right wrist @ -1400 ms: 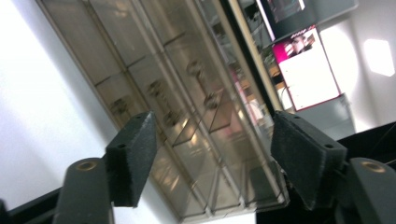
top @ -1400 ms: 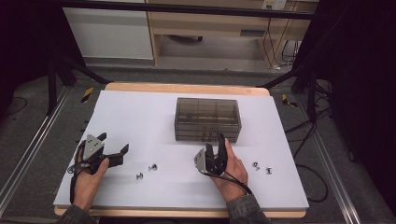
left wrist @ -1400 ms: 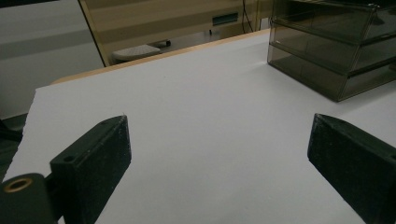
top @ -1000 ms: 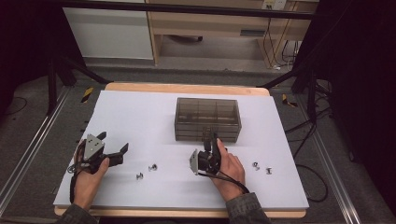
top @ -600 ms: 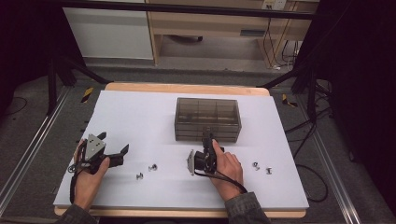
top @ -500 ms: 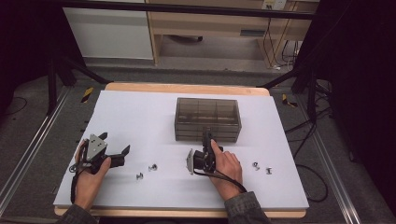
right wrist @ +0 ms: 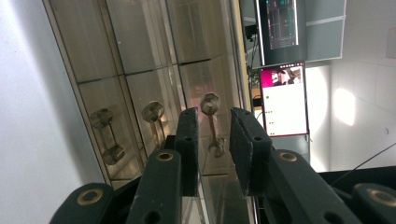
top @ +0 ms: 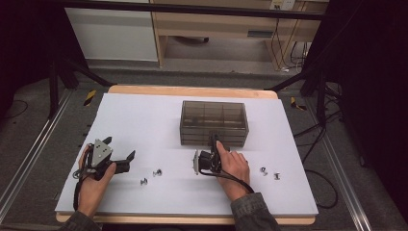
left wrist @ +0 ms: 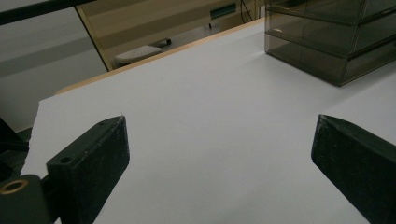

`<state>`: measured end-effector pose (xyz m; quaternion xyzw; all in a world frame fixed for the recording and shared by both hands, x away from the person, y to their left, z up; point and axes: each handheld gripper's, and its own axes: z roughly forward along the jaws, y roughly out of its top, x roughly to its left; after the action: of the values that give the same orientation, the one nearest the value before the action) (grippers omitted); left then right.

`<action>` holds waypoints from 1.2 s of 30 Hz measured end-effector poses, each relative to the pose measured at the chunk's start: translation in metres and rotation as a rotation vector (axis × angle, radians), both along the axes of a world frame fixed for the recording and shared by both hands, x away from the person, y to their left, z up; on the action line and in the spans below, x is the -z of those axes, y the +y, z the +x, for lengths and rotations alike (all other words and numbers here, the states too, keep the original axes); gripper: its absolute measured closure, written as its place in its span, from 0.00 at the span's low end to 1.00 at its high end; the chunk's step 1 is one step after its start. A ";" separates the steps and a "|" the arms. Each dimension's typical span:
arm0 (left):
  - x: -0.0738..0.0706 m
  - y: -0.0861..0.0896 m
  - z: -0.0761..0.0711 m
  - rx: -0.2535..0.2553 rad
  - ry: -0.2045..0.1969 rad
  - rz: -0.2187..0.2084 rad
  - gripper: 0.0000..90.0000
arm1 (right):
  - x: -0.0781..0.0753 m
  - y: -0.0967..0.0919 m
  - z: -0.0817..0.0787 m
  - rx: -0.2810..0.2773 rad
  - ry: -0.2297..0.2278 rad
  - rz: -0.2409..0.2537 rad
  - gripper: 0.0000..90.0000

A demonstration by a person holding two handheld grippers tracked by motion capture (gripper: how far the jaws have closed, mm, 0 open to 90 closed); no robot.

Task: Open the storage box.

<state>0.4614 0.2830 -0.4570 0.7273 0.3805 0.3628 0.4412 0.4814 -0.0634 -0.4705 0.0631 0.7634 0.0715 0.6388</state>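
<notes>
Item: smoked drawer cabinet (top: pixel 214 122), centre of white worktop (top: pixel 144 120). Right hand-held gripper (top: pixel 212 142) at its 6 o'clock face, jaws just narrowed around a drawer handle (right wrist: pixel 211 125), pads near but seemingly not pressing. Advice: centre handle, close fully, pull straight toward 6 o'clock. Left hand-held gripper (top: pixel 120 155) open wide, empty, at 8 o'clock.

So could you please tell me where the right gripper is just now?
In the high view the right gripper sits at mid-table, its jaws at the front of the smoky drawer box; they have just been closing around a drawer handle.
</notes>
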 end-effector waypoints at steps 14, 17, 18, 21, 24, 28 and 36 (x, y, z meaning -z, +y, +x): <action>0.001 0.002 0.001 -0.018 0.023 -0.002 0.05 | 0.006 0.003 0.008 -0.012 -0.017 -0.056 0.85; 0.001 0.002 0.001 -0.017 0.022 -0.003 0.05 | 0.007 0.002 0.008 -0.021 -0.029 -0.056 0.89; 0.001 0.002 0.001 -0.016 0.022 -0.001 0.05 | 0.006 0.002 0.009 -0.024 -0.032 -0.064 0.89; 0.001 0.001 0.001 -0.013 0.025 0.000 0.05 | 0.006 0.001 0.009 -0.027 -0.036 -0.062 0.90; 0.002 0.000 0.001 -0.009 0.028 0.004 0.05 | 0.005 0.001 0.007 -0.024 -0.028 -0.058 0.90; 0.002 0.000 0.001 -0.005 0.033 0.004 0.05 | 0.006 0.001 0.005 -0.032 -0.029 -0.053 0.90; 0.002 0.001 0.002 -0.010 0.033 0.001 0.05 | 0.004 0.001 -0.014 -0.031 -0.012 -0.046 0.90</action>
<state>0.4630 0.2836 -0.4589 0.7315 0.3913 0.3533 0.4325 0.4674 -0.0629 -0.4744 0.0363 0.7618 0.0643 0.6436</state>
